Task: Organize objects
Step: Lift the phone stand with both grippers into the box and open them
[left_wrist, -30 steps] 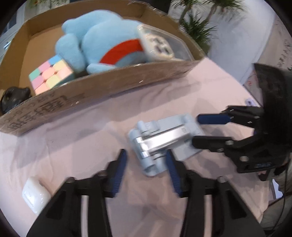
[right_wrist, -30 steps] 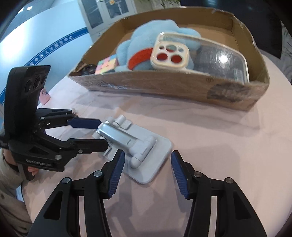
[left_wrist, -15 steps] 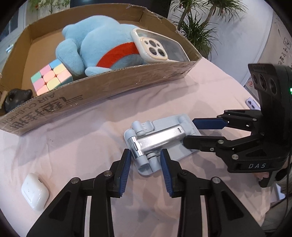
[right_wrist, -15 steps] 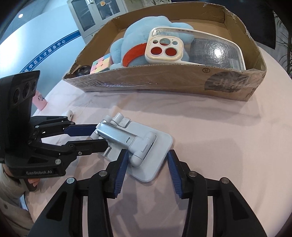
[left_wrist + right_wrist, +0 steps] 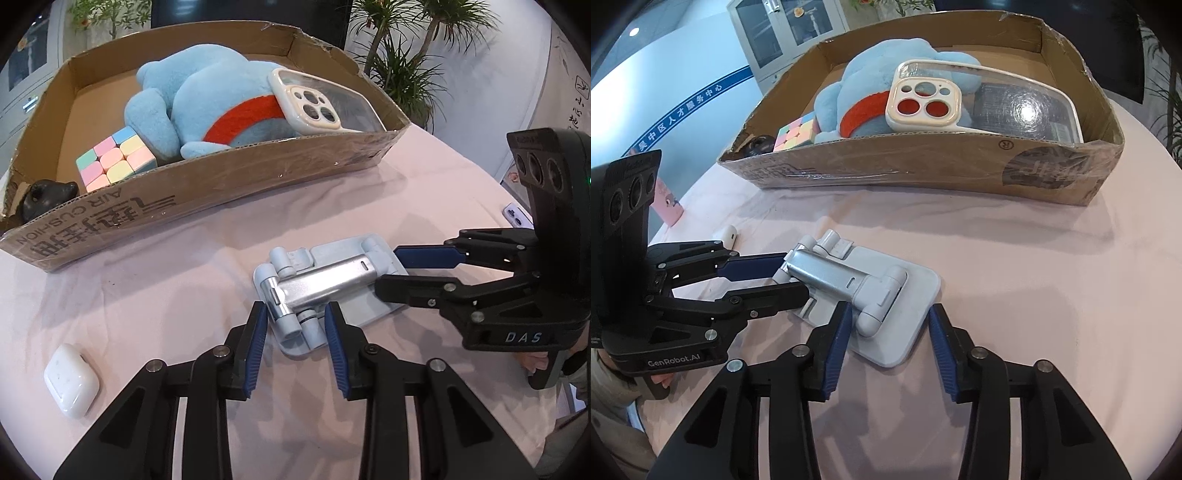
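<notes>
A folded grey phone stand (image 5: 325,288) lies flat on the pink tablecloth in front of a cardboard box (image 5: 207,184). My left gripper (image 5: 295,325) straddles the stand's hinge end, jaws partly closed, pads close to its sides. My right gripper (image 5: 888,325) straddles the stand's base plate (image 5: 886,295) from the other end, jaws apart and wider than the plate. Each gripper shows in the other's view: the right one (image 5: 391,271), the left one (image 5: 790,275).
The box (image 5: 923,162) holds a blue plush toy (image 5: 207,103), a pastel cube (image 5: 114,158), a clear phone case (image 5: 982,103) and a dark object (image 5: 44,195). A white earbud case (image 5: 72,380) lies left on the cloth. A purple phone (image 5: 517,216) lies at right.
Both grippers have narrowed their jaws around the phone stand's ends. The stand has stayed flat on the cloth.
</notes>
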`<state>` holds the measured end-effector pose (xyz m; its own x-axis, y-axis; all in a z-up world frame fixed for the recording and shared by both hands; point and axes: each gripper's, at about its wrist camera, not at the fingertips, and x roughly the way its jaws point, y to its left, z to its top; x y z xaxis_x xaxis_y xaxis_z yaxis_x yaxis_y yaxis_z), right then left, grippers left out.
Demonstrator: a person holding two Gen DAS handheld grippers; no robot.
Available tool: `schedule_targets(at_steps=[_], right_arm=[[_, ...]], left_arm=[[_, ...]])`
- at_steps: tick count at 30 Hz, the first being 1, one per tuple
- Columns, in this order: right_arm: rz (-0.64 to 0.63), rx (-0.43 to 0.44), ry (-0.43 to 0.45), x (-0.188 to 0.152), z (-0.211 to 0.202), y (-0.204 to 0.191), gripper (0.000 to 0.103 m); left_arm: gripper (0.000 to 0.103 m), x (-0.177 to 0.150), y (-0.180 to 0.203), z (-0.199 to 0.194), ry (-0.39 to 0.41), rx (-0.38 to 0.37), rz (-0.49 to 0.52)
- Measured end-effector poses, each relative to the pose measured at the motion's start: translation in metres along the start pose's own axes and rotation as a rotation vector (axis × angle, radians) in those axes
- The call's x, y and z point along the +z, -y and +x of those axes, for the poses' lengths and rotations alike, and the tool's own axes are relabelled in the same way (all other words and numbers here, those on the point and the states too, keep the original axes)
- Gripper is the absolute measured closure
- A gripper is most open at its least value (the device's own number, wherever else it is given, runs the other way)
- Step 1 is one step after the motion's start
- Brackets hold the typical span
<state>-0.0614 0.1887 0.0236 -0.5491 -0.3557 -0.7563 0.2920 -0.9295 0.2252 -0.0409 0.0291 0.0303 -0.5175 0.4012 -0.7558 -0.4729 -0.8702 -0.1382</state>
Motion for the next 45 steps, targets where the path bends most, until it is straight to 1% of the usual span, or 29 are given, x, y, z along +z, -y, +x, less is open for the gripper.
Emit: schedule_targets(at_steps=[5, 10, 18, 21, 24, 30, 33, 36, 39, 41, 45], right_arm=[[-0.008, -0.011, 0.015, -0.001, -0.003, -0.003, 0.068], [-0.023, -0.003, 0.023, -0.002, -0.009, -0.008, 0.068], [-0.065, 0.003, 0.083, 0.013, -0.029, -0.023, 0.068], [-0.076, 0.024, 0.105, 0.027, -0.038, -0.030, 0.069], [-0.103, 0.027, 0.138, 0.041, -0.047, -0.039, 0.069], [-0.148, 0.058, 0.200, 0.077, -0.053, -0.063, 0.069], [-0.184, 0.056, 0.223, 0.098, -0.048, -0.077, 0.069], [-0.216, 0.060, 0.236, 0.117, -0.043, -0.086, 0.069], [-0.225, 0.072, 0.247, 0.137, -0.034, -0.091, 0.069], [-0.238, 0.068, 0.244, 0.149, -0.024, -0.095, 0.069], [-0.251, 0.063, 0.223, 0.167, 0.002, -0.096, 0.069]], left_arm=[[0.073, -0.001, 0.001, -0.003, 0.004, -0.009, -0.009], [0.073, -0.004, 0.004, -0.012, 0.023, 0.004, 0.000], [0.073, 0.005, 0.003, -0.039, 0.080, 0.036, 0.004], [0.073, 0.014, -0.003, -0.052, 0.112, 0.050, 0.001], [0.073, 0.023, -0.012, -0.063, 0.134, 0.052, -0.002], [0.073, 0.043, -0.036, -0.089, 0.209, 0.097, -0.032], [0.073, 0.053, -0.049, -0.099, 0.234, 0.129, -0.043], [0.073, 0.066, -0.065, -0.106, 0.248, 0.145, -0.052], [0.073, 0.078, -0.080, -0.109, 0.268, 0.165, -0.071], [0.073, 0.086, -0.093, -0.108, 0.278, 0.166, -0.087], [0.073, 0.098, -0.113, -0.095, 0.272, 0.184, -0.080]])
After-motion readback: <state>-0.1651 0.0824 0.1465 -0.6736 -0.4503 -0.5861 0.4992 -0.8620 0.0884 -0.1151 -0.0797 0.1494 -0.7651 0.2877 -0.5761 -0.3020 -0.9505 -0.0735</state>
